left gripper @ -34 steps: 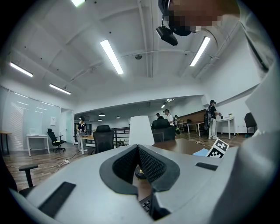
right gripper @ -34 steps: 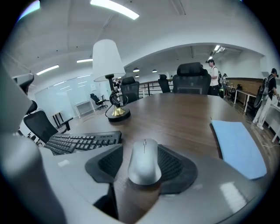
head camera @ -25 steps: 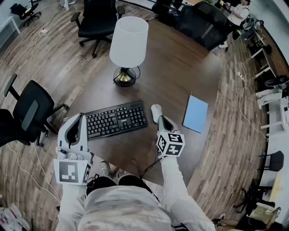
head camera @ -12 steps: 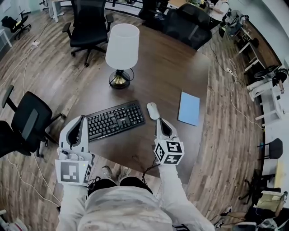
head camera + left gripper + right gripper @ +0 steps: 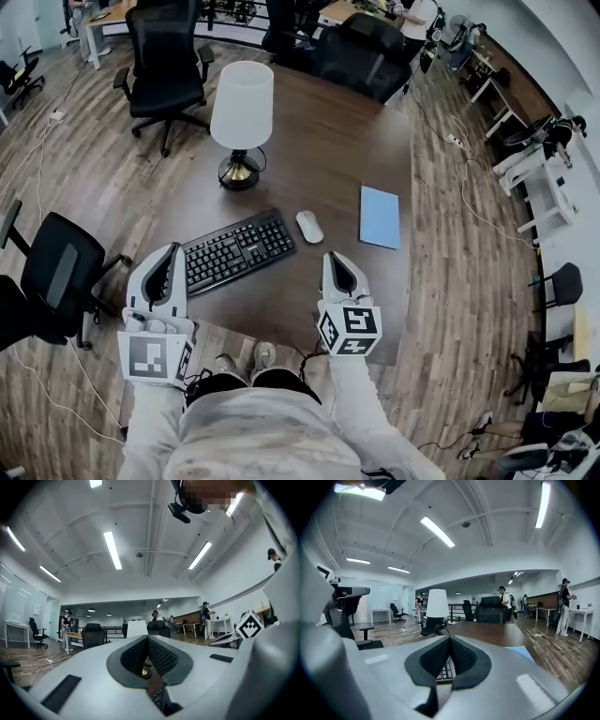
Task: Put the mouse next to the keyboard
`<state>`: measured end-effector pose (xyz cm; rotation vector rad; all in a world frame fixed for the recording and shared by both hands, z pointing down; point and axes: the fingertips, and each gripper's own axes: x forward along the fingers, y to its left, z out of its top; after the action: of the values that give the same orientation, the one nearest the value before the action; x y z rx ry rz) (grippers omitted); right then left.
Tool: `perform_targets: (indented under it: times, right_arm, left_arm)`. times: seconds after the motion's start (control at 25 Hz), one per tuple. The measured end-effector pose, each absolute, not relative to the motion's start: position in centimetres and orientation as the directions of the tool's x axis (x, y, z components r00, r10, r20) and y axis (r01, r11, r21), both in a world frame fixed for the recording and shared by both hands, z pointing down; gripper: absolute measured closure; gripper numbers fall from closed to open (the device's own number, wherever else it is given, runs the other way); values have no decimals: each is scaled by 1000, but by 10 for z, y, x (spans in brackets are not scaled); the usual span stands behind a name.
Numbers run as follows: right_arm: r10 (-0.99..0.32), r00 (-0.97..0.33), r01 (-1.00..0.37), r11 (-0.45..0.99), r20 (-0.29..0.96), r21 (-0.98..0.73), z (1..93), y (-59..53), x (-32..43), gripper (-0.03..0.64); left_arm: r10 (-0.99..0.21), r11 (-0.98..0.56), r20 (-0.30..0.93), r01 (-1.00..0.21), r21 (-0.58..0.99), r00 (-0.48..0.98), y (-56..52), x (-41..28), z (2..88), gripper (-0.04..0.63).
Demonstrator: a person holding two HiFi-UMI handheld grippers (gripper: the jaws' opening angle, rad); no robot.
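- Your right claw point(image 5: 335, 261) is pressed shut on nothing, hovering over the worktop point(image 5: 352, 141) near the mouse point(image 5: 308, 226) but clear of it.
- Your left claw point(image 5: 171, 253) is also closed and empty.
- The mouse lies just right of the keyboard point(image 5: 239, 251).
- In the right gripper view the jaws hide the mouse; only keyboard keys show.

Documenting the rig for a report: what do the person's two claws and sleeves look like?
The left claw and right claw are matching pale grey moulded shells, with black ribbed pads inside. Each carries a white cube printed with black square markers. The sleeves are white.
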<state>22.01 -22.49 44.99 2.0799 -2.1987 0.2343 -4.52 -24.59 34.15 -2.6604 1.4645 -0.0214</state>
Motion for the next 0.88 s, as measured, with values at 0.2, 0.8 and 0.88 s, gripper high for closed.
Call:
perform_targets:
  times: [0.2, 0.8, 0.88]
  right_arm:
    - [-989, -32, -999, 31, 147, -8, 426, -204, 212, 607]
    - [-1000, 19, -1000, -18, 16, 20, 363, -153, 189, 607]
    - [-1000, 23, -1000, -23, 2, 21, 358, -148, 188, 607]
  left_arm:
    - [-819, -565, -55, -819, -103, 572, -236, -44, 333, 591]
    - [-776, -615, -92, -781, -108, 624, -215, -53, 320, 591]
    - [-771, -620, -95, -777, -109, 629, -213, -52, 319, 591]
